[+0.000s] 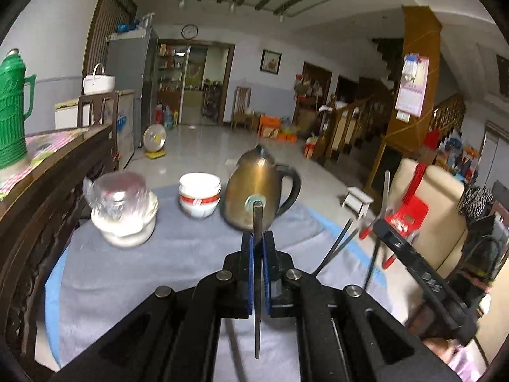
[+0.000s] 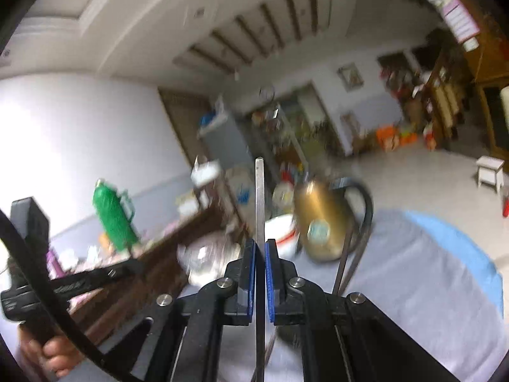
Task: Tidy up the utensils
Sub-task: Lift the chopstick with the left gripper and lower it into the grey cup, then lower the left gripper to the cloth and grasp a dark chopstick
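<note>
- Nearest the lens, the left gripper has its blue-padded jaws clenched on a thin dark metal utensil handle, clear above the grey-clothed worktop.
- The right gripper likewise grips a flat silver metal utensil strip.
- Both look stiff, light and slick; mid-shaft is the safest hold.
- Each long axis runs between the pads, pointing ahead toward the brass-coloured metal kettle.
</note>
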A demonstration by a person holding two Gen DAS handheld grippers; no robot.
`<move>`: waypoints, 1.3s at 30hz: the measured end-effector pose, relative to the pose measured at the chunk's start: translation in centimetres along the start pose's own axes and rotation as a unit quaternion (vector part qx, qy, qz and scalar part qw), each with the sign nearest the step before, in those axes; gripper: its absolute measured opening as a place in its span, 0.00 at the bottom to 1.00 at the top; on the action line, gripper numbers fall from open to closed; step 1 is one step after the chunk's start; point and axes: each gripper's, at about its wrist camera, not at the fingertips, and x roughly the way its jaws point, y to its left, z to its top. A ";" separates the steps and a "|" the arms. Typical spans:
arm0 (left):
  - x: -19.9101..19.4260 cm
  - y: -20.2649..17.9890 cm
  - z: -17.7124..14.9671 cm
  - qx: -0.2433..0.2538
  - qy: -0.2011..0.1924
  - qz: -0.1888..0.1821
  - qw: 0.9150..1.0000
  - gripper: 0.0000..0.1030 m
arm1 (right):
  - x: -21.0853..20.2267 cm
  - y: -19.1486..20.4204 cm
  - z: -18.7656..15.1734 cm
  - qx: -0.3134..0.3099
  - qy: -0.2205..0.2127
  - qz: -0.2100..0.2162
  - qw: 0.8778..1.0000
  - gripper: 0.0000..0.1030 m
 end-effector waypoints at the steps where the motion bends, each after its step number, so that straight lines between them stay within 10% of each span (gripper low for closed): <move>1: 0.1 -0.4 0.7 -0.001 -0.009 -0.002 1.000 0.05 | 0.2 -0.1 0.5 -0.001 -0.017 -0.007 1.000 0.06; 11: 3.4 -2.8 3.0 -0.033 -0.071 0.012 0.997 0.05 | 5.0 0.5 1.2 -0.024 -0.133 -0.110 0.985 0.06; 32: 5.8 -2.4 -2.5 -0.001 -0.003 0.056 0.998 0.08 | 7.5 -2.1 -3.0 -0.041 -0.005 -0.103 0.994 0.06; 39: 2.0 -1.9 -5.0 0.050 0.022 0.077 0.996 0.51 | 4.9 -2.7 -3.8 -0.039 0.073 -0.061 0.995 0.19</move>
